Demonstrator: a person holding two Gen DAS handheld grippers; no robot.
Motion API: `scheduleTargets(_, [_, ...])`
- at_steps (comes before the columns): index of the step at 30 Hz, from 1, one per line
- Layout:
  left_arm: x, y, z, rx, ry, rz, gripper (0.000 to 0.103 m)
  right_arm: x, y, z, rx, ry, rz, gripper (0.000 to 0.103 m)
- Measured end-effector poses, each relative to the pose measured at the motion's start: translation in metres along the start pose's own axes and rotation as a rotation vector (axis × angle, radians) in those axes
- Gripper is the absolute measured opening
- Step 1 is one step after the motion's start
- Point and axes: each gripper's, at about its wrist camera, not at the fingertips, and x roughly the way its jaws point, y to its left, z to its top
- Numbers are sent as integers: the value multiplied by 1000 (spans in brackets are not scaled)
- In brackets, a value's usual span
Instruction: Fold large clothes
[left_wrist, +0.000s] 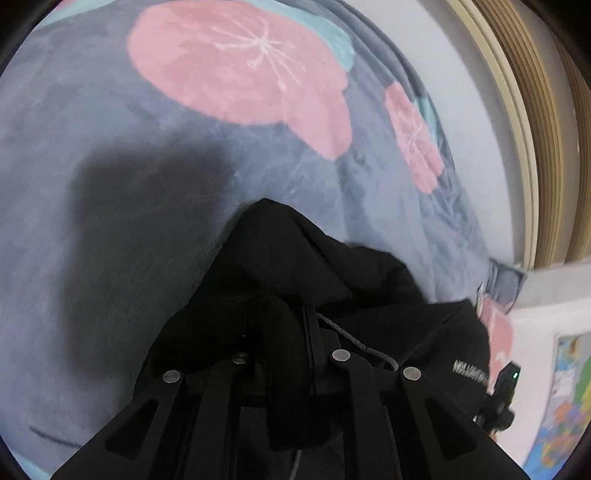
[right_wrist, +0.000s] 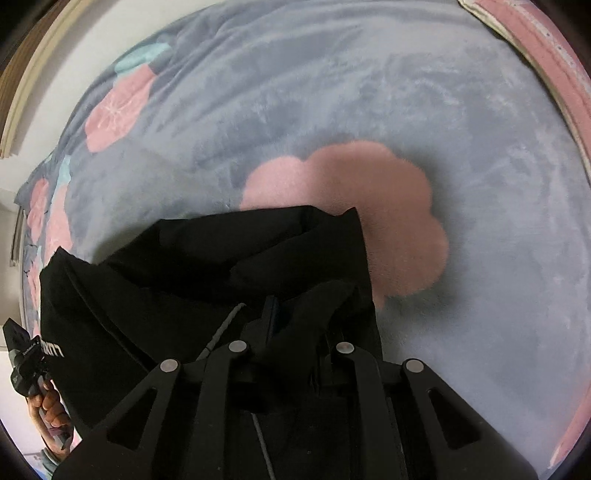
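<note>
Grey fleece blanket (right_wrist: 369, 92) (pink flowers), white wall (left_wrist: 461, 74).

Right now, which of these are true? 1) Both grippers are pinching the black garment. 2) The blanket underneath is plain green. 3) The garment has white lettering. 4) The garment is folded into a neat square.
1) True: the left gripper and right gripper are each shut on the black garment.
2) False: the blanket is grey-blue with pink flowers.
3) True: white lettering shows near one edge.
4) False: it hangs bunched and rumpled from the grippers.
</note>
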Motion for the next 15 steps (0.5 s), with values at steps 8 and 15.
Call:
scheduleTargets(8, [-64, -25, 1, 156, 11, -51, 19, -48, -16, -8, 17, -26, 130, 29])
scheduleTargets(15, [-145, -13, -2, 151, 79, -333, 30, -133, -35, -38, -15, -145, 235, 67])
